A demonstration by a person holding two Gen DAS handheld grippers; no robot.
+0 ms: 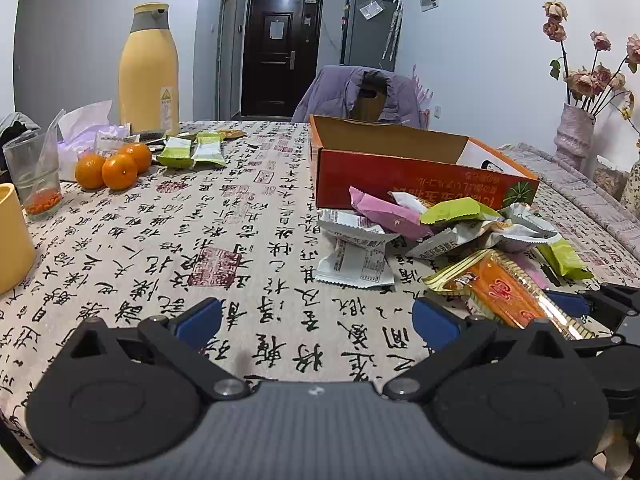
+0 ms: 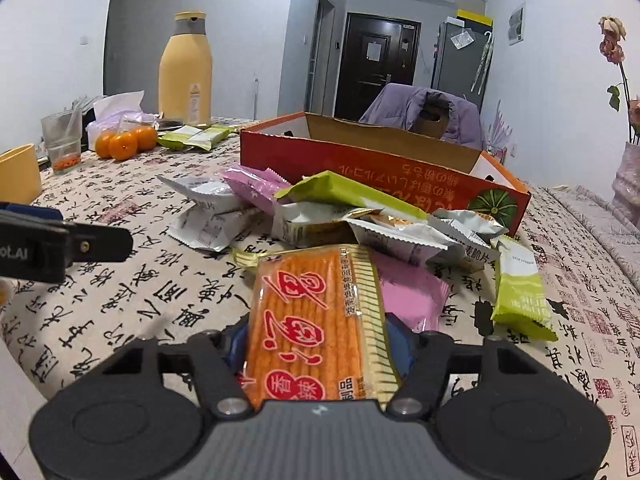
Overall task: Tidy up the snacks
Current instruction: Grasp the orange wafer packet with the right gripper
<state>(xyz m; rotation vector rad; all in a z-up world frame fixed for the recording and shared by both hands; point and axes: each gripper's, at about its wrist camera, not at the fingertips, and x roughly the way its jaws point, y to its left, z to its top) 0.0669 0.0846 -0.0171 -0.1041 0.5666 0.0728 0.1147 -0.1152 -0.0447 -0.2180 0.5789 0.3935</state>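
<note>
An orange cracker pack [image 2: 316, 320] lies on the printed tablecloth at the near edge of a snack pile. My right gripper [image 2: 318, 340] is shut on it, a blue pad against each long side; the same pack [image 1: 508, 300] shows in the left wrist view. Behind it lie white [image 2: 208, 216], pink [image 2: 256, 184] and green [image 2: 348, 196] packets. The open orange cardboard box [image 2: 360, 164] stands just beyond the pile. My left gripper [image 1: 316, 320] hovers open over bare cloth, left of the pile, with nothing between its fingers.
At the far left stand a yellow flask [image 1: 150, 68], three tangerines [image 1: 116, 166], a glass [image 1: 34, 172], a yellow cup [image 1: 12, 236] and two green packets [image 1: 192, 150]. A chair with a purple jacket [image 1: 352, 92] sits behind the box. A vase of flowers [image 1: 574, 132] is at the right.
</note>
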